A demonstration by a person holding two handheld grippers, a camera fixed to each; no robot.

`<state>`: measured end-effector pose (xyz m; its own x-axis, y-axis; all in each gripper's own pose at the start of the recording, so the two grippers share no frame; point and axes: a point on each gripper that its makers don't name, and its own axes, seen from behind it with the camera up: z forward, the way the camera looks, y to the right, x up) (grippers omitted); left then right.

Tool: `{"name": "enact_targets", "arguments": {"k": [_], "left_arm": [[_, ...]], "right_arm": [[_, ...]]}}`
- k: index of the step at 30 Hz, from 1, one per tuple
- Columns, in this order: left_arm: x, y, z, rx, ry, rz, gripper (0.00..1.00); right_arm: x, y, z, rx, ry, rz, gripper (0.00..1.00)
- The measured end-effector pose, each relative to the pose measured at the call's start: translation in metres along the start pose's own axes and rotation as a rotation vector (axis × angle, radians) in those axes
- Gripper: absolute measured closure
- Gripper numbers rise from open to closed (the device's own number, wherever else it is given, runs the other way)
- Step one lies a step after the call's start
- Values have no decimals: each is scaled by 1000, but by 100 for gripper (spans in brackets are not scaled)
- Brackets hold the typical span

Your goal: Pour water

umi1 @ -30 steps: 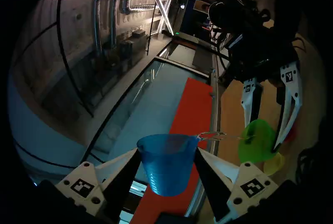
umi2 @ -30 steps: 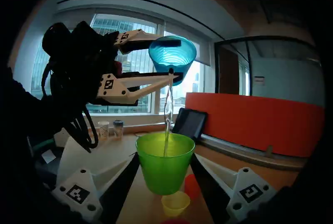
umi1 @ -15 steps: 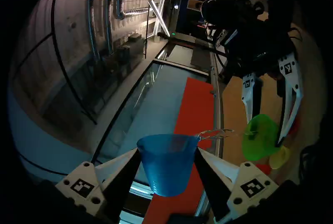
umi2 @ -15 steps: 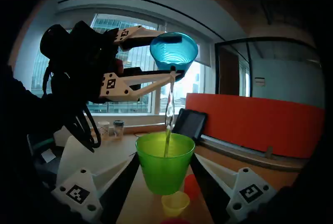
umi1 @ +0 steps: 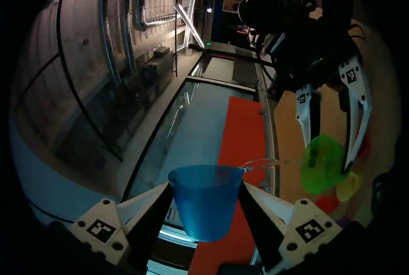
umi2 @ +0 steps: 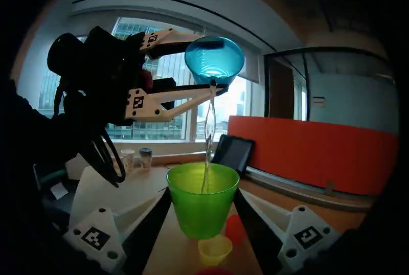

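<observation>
Over the wooden table (umi2: 286, 196), the left gripper (umi2: 212, 65) is held high and rolled on its side, one finger above the other. Its black body and looped cables bulk to the left of the fingers. The jaws are clamped on the blue cup (umi2: 213, 60), one finger on each side. The cup is tipped steeply, its mouth toward the right gripper view's camera and its lip lowest.

The right gripper (umi2: 202, 193) is low and level, fingers pointing forward. Its jaws are closed on the green cup (umi2: 202, 208), one finger against each wall. The cup is upright, straight under the blue lip and well apart from it in height. Whether its base rests on the table I cannot tell.

Around:
- A small yellow cup (umi2: 214, 249) stands on the table on the camera side of the green cup.
- A red cup (umi2: 234, 226) is just beside the yellow one, partly hidden by the green wall.
- A dark tablet (umi2: 234, 153) stands tilted behind the green cup.
- An orange partition (umi2: 317, 152) runs along the table's far right edge.
- Two small cups (umi2: 135, 158) sit by the far left edge, under the window (umi2: 153, 81).

Water (umi2: 208, 132) falls in a thin, twisting stream from the blue lip into the green cup's mouth. The blue cup is translucent, with ribbed rings inside. The green cup is translucent and plain, and its fill level is not readable.
</observation>
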<state>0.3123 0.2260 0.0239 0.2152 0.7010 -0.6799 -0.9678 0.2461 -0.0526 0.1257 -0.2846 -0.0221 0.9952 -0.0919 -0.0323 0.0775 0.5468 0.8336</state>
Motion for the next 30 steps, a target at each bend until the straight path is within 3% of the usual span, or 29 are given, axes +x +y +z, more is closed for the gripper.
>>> {"name": "enact_targets", "arguments": {"k": [30], "left_arm": [[11, -7, 3, 9, 14, 188, 14]], "right_arm": [[2, -3, -3, 1, 4, -10, 12]]}}
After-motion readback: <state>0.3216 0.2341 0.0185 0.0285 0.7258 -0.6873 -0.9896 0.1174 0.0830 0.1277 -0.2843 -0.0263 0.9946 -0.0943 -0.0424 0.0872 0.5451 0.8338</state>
